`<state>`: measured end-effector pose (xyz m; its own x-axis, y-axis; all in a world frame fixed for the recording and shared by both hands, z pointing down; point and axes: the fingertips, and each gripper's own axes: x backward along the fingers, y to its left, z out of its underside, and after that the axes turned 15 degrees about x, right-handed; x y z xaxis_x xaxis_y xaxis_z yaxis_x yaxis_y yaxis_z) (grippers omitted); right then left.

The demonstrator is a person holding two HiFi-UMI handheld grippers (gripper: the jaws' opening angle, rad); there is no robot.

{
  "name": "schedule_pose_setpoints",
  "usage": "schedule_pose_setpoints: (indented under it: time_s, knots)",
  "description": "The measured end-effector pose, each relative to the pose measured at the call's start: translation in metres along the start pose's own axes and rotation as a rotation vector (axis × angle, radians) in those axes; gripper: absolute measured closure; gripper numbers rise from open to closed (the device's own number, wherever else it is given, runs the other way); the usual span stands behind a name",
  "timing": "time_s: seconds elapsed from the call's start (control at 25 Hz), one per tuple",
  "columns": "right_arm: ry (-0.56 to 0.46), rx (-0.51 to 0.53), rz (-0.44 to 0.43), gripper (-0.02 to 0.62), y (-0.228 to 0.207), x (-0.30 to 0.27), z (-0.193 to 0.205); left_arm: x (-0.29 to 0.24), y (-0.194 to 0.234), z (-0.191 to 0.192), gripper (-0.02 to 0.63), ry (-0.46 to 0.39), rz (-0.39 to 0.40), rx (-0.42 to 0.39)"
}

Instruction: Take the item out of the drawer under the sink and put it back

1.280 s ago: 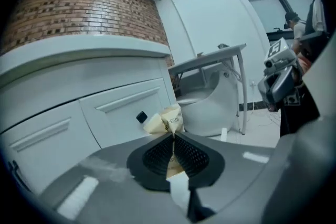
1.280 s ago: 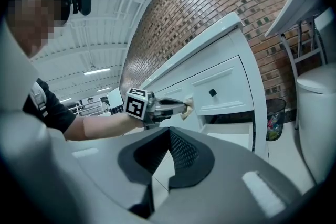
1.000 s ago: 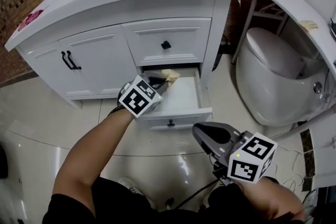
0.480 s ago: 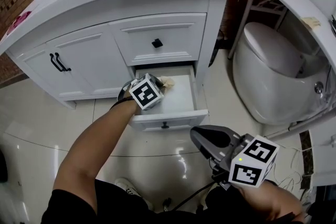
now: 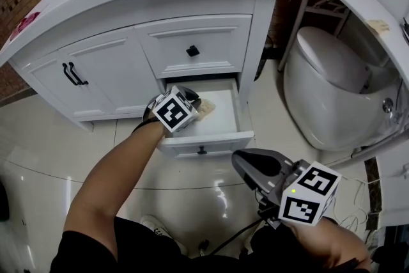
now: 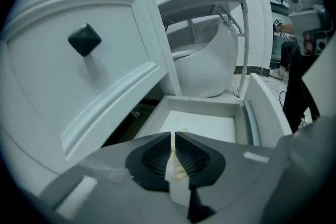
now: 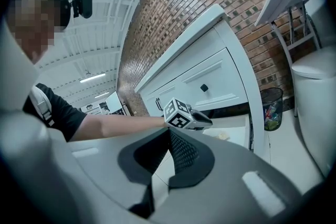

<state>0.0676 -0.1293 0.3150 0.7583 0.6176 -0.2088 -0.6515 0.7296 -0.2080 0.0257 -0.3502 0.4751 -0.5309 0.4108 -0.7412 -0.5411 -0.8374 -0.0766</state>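
Note:
The lower drawer (image 5: 208, 142) under the sink stands pulled out. My left gripper (image 5: 192, 103) reaches into it from the left. A thin beige packet (image 5: 206, 110) sticks out from its tips, low over the white drawer floor. In the left gripper view, the packet (image 6: 177, 186) runs as a pale strip between the two pads of the left gripper (image 6: 174, 136), which still touch it while the jaws are opening. My right gripper (image 5: 239, 163) hangs in front of the drawer, above the floor tiles, shut and empty. In the right gripper view, the right gripper (image 7: 169, 134) looks toward the left gripper (image 7: 202, 120).
Above the open drawer is a shut drawer with a black knob (image 5: 193, 50). To its left are cabinet doors with black handles (image 5: 71, 73). A white toilet (image 5: 332, 93) stands close on the right. A black bin (image 7: 270, 105) sits between vanity and toilet. Cables lie on the floor.
My left gripper has carried the packet from above the drawer's back down toward the drawer floor. The right gripper has barely moved.

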Motion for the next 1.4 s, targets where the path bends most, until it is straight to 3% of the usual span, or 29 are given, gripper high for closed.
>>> schedule_pose_setpoints:
  time_s: [0.24,0.36,0.68,0.96,1.16,1.4]
  knots:
    - [0.0,0.024,0.013,0.592,0.006,-0.001,0.0,0.078,-0.006,-0.029,0.6,-0.196,-0.057,-0.001]
    - [0.0,0.039,0.016,0.592,0.012,0.0,0.0,0.116,-0.018,-0.033,0.6,-0.273,-0.047,0.046]
    - [-0.011,0.077,0.038,0.592,0.016,0.001,-0.004,0.179,-0.065,-0.019,0.6,-0.386,0.025,0.165]
    - [-0.025,0.112,0.047,0.592,0.022,0.007,-0.01,0.243,-0.092,-0.015,0.6,-0.564,0.062,0.279]
    - [-0.027,0.124,0.06,0.592,0.023,0.01,-0.008,0.271,-0.112,-0.001,0.6,-0.606,0.073,0.329]
    - [-0.028,0.162,0.067,0.592,0.03,0.014,-0.009,0.288,-0.142,0.004,0.601,-0.686,0.14,0.374]
